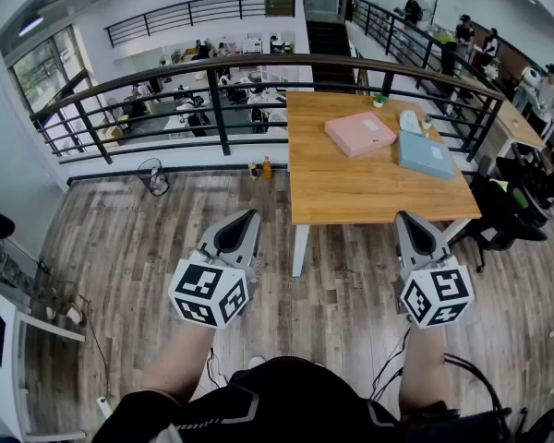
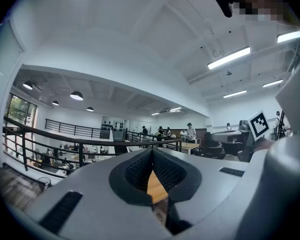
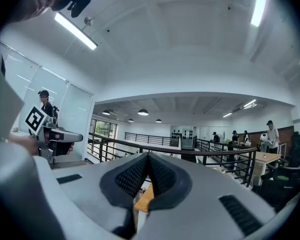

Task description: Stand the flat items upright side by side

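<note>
Ahead of the person, on the wooden desk (image 1: 379, 197), a pink flat box (image 1: 360, 134) and a blue flat box (image 1: 426, 154) lie flat (neither stands upright). The pink one is left of the blue, with their corners close; contact cannot be determined. The left gripper (image 1: 247, 218) and right gripper (image 1: 405, 220) are held above the plank floor (image 1: 332, 284) at the desk's near edge, well apart from both boxes. Each gripper's fingers are pressed together, pad against pad. A dark railing (image 1: 212, 77) runs past the desk's far end.
</note>
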`<move>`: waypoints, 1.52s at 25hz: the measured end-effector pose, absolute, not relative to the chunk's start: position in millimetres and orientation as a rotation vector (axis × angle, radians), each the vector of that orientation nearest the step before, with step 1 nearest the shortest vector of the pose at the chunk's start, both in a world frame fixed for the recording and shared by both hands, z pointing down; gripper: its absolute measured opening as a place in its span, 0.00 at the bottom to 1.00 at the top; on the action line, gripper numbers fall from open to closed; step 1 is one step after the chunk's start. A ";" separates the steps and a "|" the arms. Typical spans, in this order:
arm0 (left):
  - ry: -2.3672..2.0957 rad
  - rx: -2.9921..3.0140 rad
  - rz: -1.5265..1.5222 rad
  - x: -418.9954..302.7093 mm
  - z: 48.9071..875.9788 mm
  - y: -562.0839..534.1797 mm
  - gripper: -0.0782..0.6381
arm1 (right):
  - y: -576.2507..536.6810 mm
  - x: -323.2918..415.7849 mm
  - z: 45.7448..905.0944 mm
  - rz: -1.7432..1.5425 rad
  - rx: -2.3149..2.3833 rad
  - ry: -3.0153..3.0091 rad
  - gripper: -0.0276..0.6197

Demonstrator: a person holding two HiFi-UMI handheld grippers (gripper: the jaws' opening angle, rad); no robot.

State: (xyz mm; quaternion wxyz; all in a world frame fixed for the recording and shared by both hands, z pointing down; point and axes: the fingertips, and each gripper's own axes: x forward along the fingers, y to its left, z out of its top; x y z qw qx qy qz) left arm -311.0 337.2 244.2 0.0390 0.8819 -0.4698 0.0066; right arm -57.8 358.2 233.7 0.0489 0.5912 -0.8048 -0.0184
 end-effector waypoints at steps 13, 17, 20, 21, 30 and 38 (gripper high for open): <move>-1.458 2.698 0.013 -314.1 243.7 344.8 0.15 | 368.2 -60.1 232.1 -0.050 1.801 -2.470 0.07; -1.457 2.699 0.020 -315.2 244.6 345.7 0.15 | 369.0 -62.2 234.0 -0.050 1.788 -2.469 0.07; -1.493 2.698 0.025 -316.4 243.3 346.6 0.15 | 369.8 -62.1 234.2 -0.048 1.789 -2.468 0.07; -1.510 2.683 0.009 -318.3 242.1 347.0 0.15 | 370.4 -61.6 234.1 -0.047 1.791 -2.468 0.07; -1.495 2.679 -0.019 -320.4 236.1 350.7 0.15 | 373.2 -58.3 233.8 -0.027 1.796 -2.474 0.07; -1.447 2.708 0.006 -310.9 242.8 359.0 0.35 | 376.8 -54.1 235.2 -0.028 1.808 -2.485 0.08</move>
